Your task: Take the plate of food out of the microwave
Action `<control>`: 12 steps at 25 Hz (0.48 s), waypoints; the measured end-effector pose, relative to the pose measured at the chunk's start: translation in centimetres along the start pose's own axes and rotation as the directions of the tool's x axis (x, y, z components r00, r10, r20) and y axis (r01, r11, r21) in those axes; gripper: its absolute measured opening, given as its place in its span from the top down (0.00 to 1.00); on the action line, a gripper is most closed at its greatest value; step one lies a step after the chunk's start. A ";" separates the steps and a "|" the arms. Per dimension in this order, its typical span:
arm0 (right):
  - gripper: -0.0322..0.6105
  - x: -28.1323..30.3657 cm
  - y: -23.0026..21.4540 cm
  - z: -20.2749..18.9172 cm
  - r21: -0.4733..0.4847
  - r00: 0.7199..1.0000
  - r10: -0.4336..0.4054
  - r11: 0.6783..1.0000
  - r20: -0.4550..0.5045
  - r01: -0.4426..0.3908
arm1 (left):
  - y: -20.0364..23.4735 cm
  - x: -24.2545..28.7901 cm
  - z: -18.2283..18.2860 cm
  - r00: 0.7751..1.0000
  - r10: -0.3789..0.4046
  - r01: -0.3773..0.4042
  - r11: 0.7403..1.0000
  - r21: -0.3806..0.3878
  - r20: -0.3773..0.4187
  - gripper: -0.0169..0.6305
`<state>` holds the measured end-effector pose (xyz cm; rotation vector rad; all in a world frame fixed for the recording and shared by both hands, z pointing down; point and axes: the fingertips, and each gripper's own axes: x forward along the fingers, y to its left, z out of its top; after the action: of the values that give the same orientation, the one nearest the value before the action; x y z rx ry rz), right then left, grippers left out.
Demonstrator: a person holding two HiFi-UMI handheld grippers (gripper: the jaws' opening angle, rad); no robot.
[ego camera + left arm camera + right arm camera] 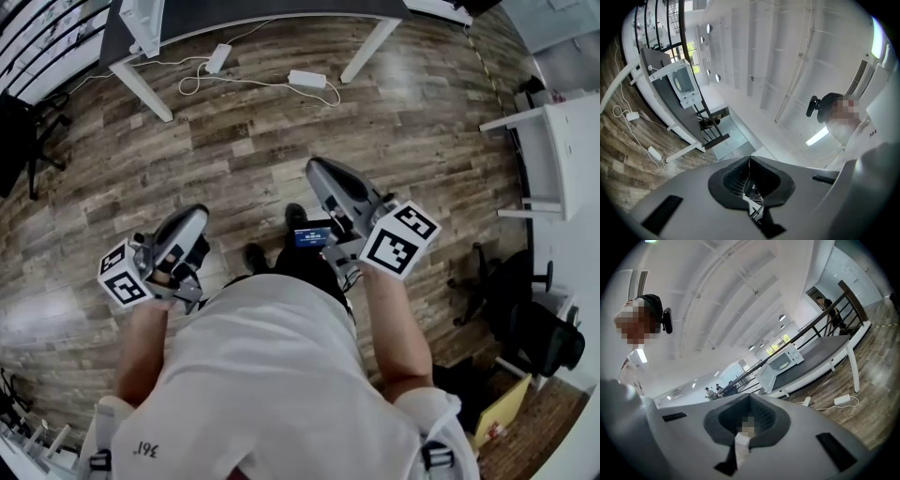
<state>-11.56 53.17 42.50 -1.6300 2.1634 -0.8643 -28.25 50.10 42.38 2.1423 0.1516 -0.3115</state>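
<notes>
Meanwhile the left gripper (749,164) and right gripper (750,401) both have their jaws pressed together, holding nothing. Far off, the white microwave (784,363) stands door-closed on a grey table (820,354); its contents are too small to tell.

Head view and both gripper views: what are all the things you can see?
microwave: one, white, on the table
table: one, dark top with white legs, at the far side of the floor
plug boxes: two, white, on the floor by the table
floor: one, brown wood, all around
desk: one, white, at the right edge
shoes: two, black, below the person
left gripper: one, grey, jaws together, nothing held
right gripper: one, grey, jaws together, nothing held
</notes>
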 end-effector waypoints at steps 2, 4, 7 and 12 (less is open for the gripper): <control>0.96 0.3 -0.8 0.7 0.000 1.000 -0.003 1.000 0.001 0.003 | 0.4 0.8 0.4 1.000 0.000 0.000 1.000 0.000 -0.004 0.96; 0.96 0.5 -1.9 1.5 0.002 1.000 -0.003 1.000 0.000 0.003 | 0.9 1.9 0.8 1.000 0.006 -0.006 1.000 0.006 -0.007 0.96; 0.96 1.2 -4.0 2.5 0.008 1.000 0.013 1.000 -0.005 -0.013 | 2.0 3.4 1.2 1.000 0.027 -0.027 0.999 0.020 -0.008 0.96; 0.96 4.5 -8.6 5.4 0.015 0.998 0.056 0.998 -0.026 -0.056 | 5.0 6.7 3.2 0.997 0.079 -0.079 0.996 0.038 0.018 0.96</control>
<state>-3.34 45.82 44.16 -1.5525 2.2044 -0.8873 -21.23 44.52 42.82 2.1772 0.0511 -0.2885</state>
